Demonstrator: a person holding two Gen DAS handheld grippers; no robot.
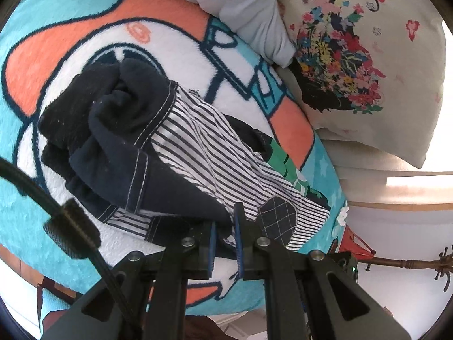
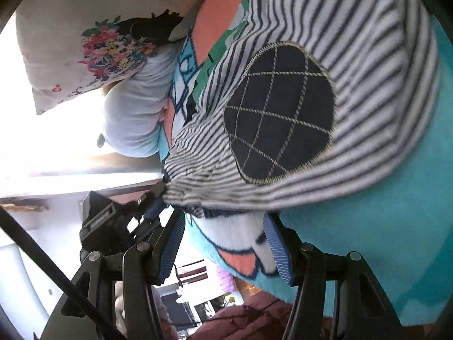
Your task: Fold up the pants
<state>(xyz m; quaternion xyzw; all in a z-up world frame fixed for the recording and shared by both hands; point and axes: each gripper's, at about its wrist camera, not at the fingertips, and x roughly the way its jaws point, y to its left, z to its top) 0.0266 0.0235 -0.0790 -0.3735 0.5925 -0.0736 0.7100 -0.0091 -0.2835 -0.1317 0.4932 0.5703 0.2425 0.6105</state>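
Observation:
The pants are small, dark navy with white-and-navy striped legs and a quilted navy knee patch. They lie bunched on a cartoon fleece blanket. My left gripper is shut on the pants where navy cloth meets the striped leg. In the right wrist view the striped leg and its patch fill the frame. My right gripper is open, its jaws wide apart just below the leg's edge, holding nothing. The left gripper shows there too, pinching the striped cloth.
A floral cream pillow and a pale grey bundle of cloth lie beyond the pants. The blanket's edge drops off at right, with white furniture and a wooden coat stand beyond.

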